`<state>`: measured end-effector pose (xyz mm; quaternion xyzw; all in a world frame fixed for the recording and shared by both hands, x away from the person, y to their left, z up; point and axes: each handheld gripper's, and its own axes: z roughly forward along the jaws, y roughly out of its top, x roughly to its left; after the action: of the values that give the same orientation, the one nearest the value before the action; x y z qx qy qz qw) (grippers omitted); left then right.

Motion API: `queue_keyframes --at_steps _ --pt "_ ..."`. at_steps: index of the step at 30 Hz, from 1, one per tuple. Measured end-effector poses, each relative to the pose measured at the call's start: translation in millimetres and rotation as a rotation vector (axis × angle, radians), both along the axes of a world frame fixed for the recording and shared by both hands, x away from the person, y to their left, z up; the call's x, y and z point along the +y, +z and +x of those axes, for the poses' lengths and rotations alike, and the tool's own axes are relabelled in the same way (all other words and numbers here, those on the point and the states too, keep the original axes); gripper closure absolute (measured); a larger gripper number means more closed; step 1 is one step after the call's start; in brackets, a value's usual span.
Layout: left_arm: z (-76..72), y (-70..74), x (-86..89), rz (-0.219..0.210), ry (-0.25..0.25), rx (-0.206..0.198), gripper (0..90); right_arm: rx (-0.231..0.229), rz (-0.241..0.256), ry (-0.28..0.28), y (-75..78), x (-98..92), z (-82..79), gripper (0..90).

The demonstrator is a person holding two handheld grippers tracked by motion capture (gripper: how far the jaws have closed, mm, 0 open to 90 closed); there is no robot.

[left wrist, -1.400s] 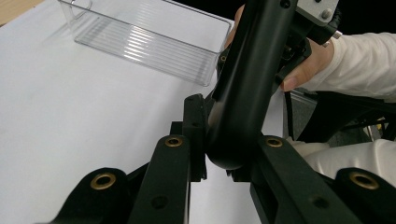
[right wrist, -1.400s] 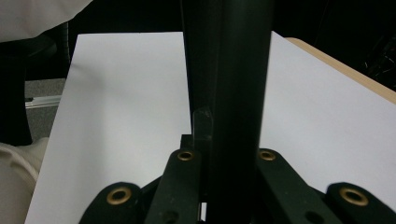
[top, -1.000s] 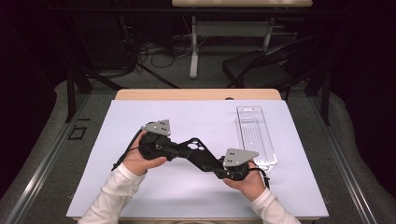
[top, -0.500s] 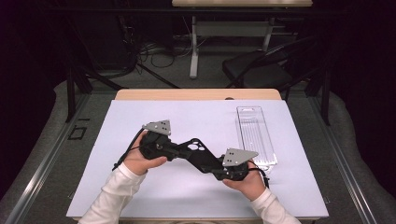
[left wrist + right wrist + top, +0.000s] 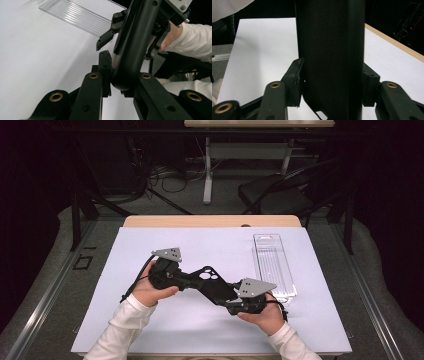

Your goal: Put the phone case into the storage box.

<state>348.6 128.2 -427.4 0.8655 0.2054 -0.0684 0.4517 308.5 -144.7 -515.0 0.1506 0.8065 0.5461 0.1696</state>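
Black case (image 5: 330, 57): top and bottom cut off by frame in right gripper view; camera cutout (image 5: 320, 115) partly cropped.

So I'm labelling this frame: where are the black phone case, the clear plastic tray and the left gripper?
black phone case (image 5: 210, 279), high view, its camera-hole end.
clear plastic tray (image 5: 273, 264), high view, its ribbed floor.
left gripper (image 5: 119, 81), left gripper view, between its jaw tips.

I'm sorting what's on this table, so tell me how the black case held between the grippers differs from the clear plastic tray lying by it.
The black case is opaque and dark; the clear tray is see-through and ribbed. The case is clamped at its ends by the left gripper and right gripper; the tray lies untouched on the white mat. The case sits slanted across the mat; the tray runs lengthwise away from the person. Both are long, flat pieces.
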Motion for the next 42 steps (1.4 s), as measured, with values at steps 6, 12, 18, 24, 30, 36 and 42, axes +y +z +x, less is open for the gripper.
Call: queue_keyframes --at_steps 6,12,18,24,30,36,42 --pt "1.5 -0.4 1.0 0.012 0.01 0.013 81.3 -0.017 -0.005 -0.012 2.2 -0.3 -1.0 43.8" --pt "5.0 -0.1 4.3 0.032 0.031 0.04 81.3 -0.037 -0.014 -0.03 4.7 -0.9 -2.0 43.0" --pt "6.3 1.9 9.4 0.045 0.076 0.044 81.2 -0.063 -0.027 -0.04 7.8 -2.0 -3.0 43.0" --pt "7.7 5.4 18.3 0.045 0.127 0.073 81.2 -0.09 -0.055 -0.066 10.5 -2.2 -4.4 42.9" --pt "10.4 6.9 25.3 0.035 0.152 0.097 81.2 -0.122 -0.089 -0.09 10.7 -1.9 -4.4 42.0" --pt "13.1 5.8 25.7 0.038 0.164 0.114 81.2 -0.134 -0.108 -0.101 9.3 -3.0 -5.1 40.5" --pt "15.4 3.7 24.7 0.045 0.167 0.142 81.2 -0.113 -0.104 -0.118 9.7 -5.2 -4.4 39.8"
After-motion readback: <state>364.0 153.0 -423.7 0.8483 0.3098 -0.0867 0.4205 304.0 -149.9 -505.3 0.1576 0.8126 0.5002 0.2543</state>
